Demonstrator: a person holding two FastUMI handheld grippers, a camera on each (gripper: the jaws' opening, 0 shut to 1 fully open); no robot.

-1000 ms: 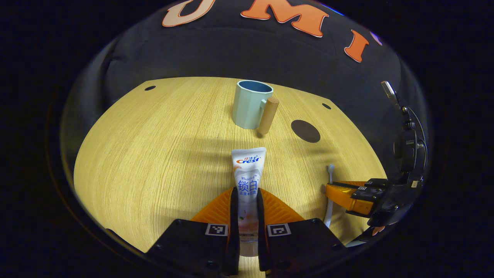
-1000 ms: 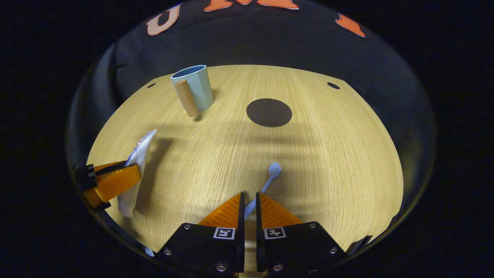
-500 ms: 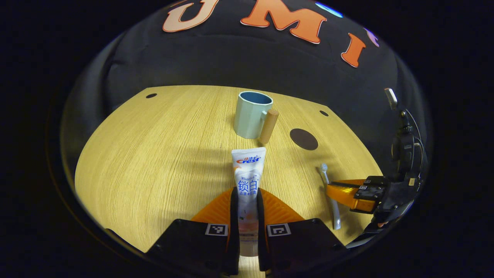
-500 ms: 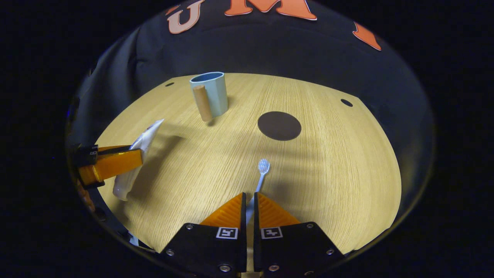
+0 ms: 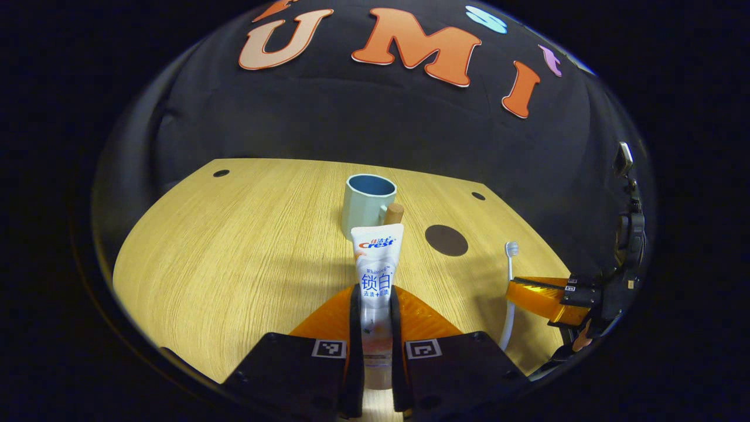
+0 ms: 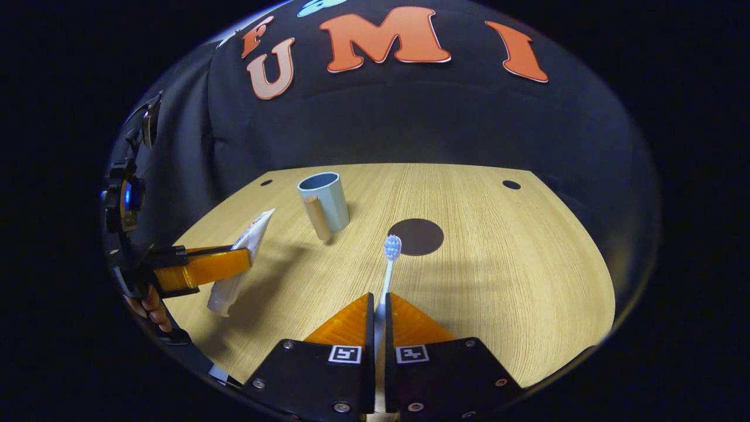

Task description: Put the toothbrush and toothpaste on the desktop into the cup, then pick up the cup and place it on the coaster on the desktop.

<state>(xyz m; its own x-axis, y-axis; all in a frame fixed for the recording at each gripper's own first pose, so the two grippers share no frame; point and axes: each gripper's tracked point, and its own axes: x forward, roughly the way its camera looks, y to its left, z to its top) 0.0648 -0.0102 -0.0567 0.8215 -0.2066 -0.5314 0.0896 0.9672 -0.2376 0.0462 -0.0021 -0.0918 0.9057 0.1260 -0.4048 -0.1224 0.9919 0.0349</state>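
Item one: left gripper (image 5: pixel 372 305), clamped on the toothpaste tube (image 5: pixel 377 275). The tube is white and flat, crimped end pointing forward, cap end back between the fingers. Over the last second it has come up off the desktop (image 5: pixel 234 252) and now hangs clear of it.

Item two: right gripper (image 6: pixel 379 308), closed on the toothbrush (image 6: pixel 387 269). This is a slim pale-blue handle, bristle head forward. It too has been raised, from lying near flat to well above the wood.

Item three: cup (image 5: pixel 364 205), pale blue-green with a wooden peg handle, upright and empty, directly ahead of the left gripper and ahead-left of the right.

Item four: coaster (image 6: pixel 416 237), dark and round, bare, just beyond the toothbrush head.

Judgement: both pickups are done; carrying to the cup comes next.
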